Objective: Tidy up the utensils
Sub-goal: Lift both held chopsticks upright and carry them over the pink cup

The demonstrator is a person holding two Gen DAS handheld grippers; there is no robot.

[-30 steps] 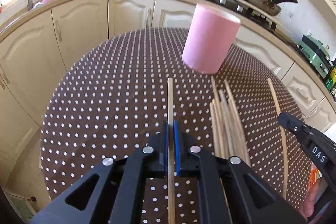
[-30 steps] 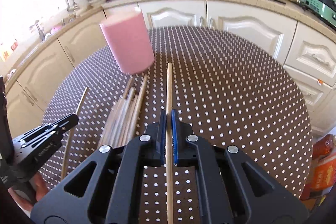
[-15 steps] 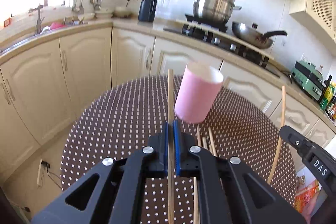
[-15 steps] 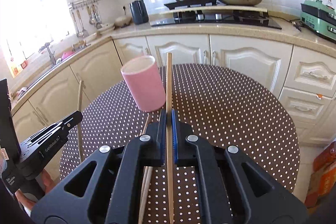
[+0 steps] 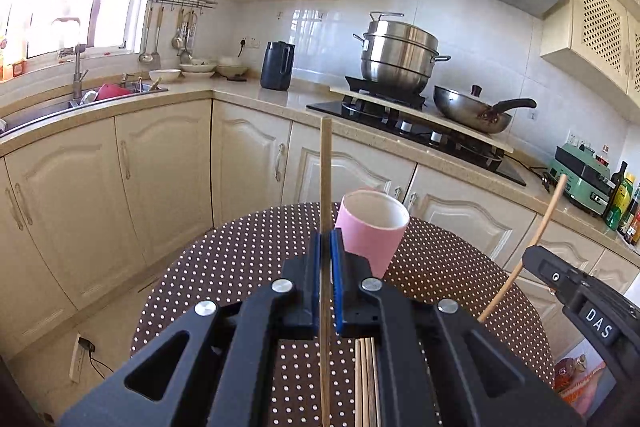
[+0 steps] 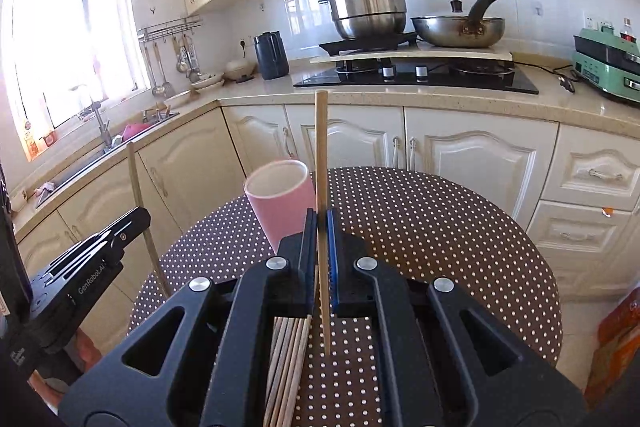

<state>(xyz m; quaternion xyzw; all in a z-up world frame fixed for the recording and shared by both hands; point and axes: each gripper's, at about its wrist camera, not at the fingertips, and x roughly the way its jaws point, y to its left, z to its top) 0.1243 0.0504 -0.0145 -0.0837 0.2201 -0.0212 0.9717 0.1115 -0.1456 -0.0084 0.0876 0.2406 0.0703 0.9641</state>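
Left tongs (image 5: 325,259) clamped on one chopstick (image 5: 325,179), tip up toward stove. Pink cup (image 5: 370,231) upright on dotted bench (image 5: 240,267), just behind. Loose chopsticks (image 5: 366,379) flat below. Right tongs (image 5: 536,263) at right edge (also gripping a stick (image 5: 532,247), tilted).

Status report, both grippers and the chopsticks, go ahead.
Left gripper shut on one chopstick. Right gripper shut on another chopstick. Pink cup upright ahead, path clear. Remaining chopsticks on table.
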